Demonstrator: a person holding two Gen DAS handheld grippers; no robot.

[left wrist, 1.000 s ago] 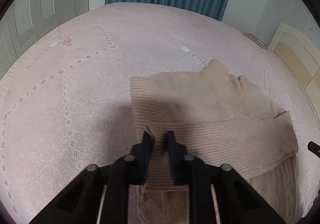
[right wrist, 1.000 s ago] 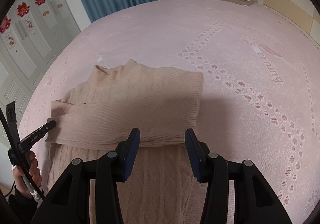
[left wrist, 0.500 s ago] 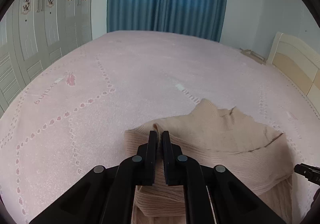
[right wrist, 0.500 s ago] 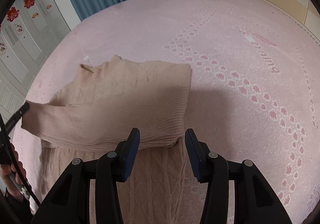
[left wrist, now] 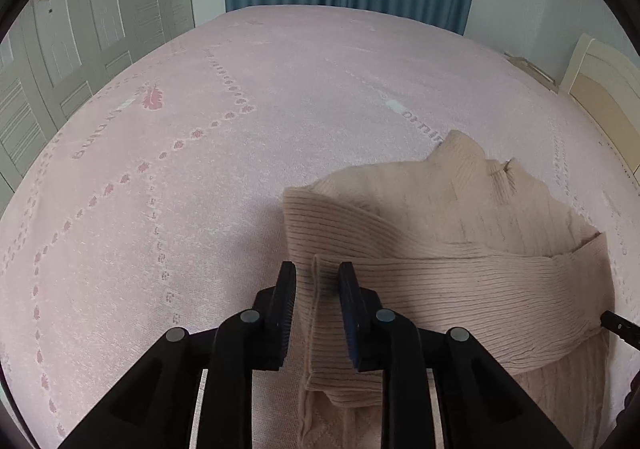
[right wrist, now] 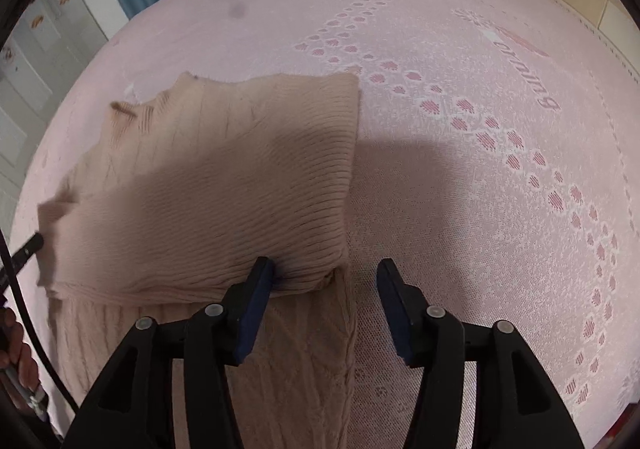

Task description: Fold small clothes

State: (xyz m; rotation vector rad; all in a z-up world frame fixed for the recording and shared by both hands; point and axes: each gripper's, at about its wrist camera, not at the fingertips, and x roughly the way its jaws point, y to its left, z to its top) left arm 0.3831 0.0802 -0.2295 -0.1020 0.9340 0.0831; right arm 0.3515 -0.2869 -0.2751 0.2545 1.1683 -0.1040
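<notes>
A beige ribbed sweater (left wrist: 460, 249) is laid on the pink bedspread (left wrist: 200, 169), its sleeves folded across the body. The left gripper (left wrist: 316, 283) is held with fingers parted around a sleeve cuff edge, not clamped on it. The right gripper (right wrist: 324, 281) is spread wide above the sweater's right side, holding nothing. The loose cuff could be dragged or the sleeve fold undone if the left fingers are closed carelessly or lifted with knit snagged. The collar is pointed away from the grippers; the long axis is run from hem to collar.
</notes>
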